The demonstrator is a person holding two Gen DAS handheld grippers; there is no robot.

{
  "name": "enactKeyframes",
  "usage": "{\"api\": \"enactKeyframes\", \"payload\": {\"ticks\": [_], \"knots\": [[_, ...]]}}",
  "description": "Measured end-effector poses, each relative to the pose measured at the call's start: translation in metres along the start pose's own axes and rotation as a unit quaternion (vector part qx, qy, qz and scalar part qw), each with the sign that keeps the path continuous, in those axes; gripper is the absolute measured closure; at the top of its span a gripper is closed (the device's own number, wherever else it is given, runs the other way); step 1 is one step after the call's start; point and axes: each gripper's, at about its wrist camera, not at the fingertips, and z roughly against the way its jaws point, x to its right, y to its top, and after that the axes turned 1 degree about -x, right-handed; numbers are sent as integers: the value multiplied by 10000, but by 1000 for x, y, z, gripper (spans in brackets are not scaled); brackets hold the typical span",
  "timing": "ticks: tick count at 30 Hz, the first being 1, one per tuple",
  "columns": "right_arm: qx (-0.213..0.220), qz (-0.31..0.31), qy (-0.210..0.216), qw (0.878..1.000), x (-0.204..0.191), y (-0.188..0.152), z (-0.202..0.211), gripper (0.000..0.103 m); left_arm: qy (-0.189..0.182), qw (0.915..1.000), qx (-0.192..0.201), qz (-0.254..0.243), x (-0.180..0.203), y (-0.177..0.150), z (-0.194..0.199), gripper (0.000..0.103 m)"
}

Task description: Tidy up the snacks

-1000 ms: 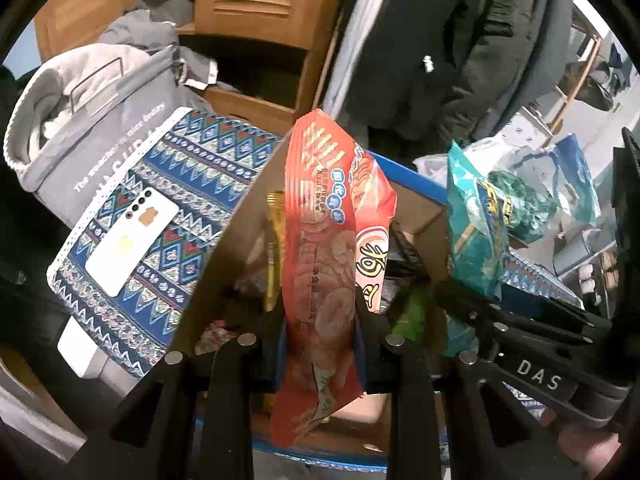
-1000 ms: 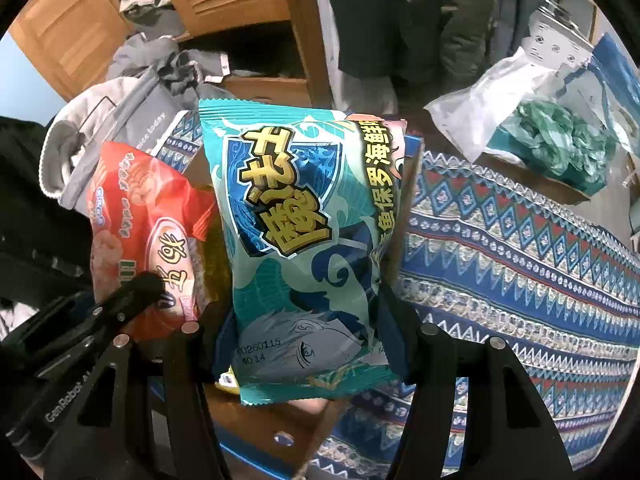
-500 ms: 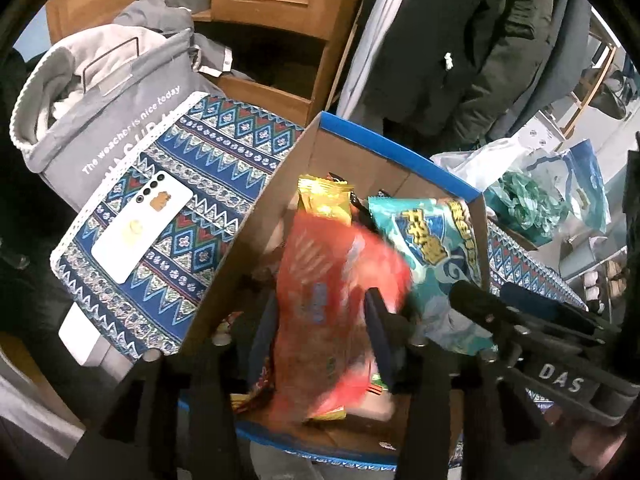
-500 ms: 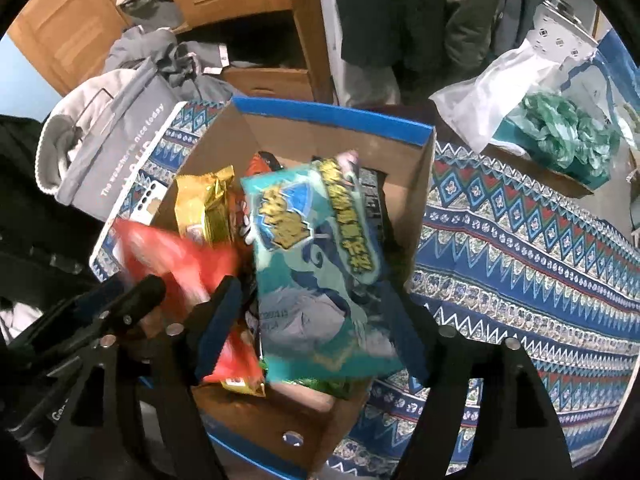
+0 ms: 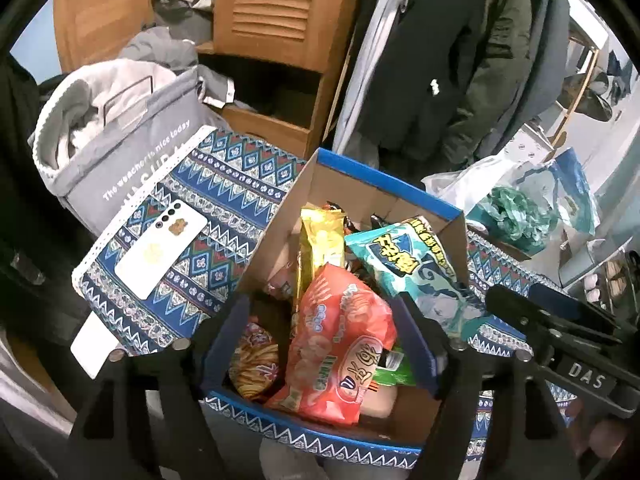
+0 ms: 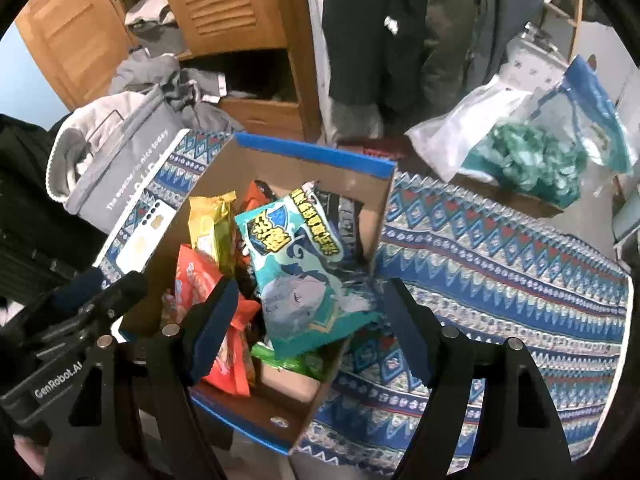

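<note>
A cardboard box with a blue rim [image 5: 384, 178] [image 6: 312, 152] sits on the patterned cloth and holds several snack bags. A red-orange snack bag [image 5: 340, 344] [image 6: 208, 288] lies on top at the near side. A teal snack bag [image 5: 416, 272] [image 6: 304, 272] rests against the box's right wall. A yellow bag [image 5: 322, 240] [image 6: 210, 228] stands behind them. My left gripper [image 5: 320, 344] is open and empty above the red bag. My right gripper [image 6: 312, 320] is open and empty above the teal bag.
A white phone [image 5: 160, 248] lies on the patterned tablecloth [image 6: 500, 264] left of the box. A grey fabric bin [image 5: 120, 136] stands at the far left. Plastic bags with green contents [image 6: 532, 152] sit at the back right. A wooden cabinet and hanging coats are behind.
Both grippers opened and let go of their bags. The red bag and the teal bag dropped into the box, and both grippers pulled back and up.
</note>
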Motion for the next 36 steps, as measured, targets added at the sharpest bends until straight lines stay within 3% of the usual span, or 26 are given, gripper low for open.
{"api": "enactKeyframes", "payload": {"ticks": [6,13,22,36], "knots": [[210,20,-20,9998,3,-9,23,24,-187,9996,162,-101,10,-5,18,25],[399,34,4,9992,9,-17,44,24,-292,9982,484,-201,21,-7,42,14],[581,-62,-19,9983,23,-22,59,23,-295,9959,715,-471,37,-13,57,14],[563,-204,-38,9982,42,-28,59,23,-372,9944,750,-651,57,-19,58,14]]}}
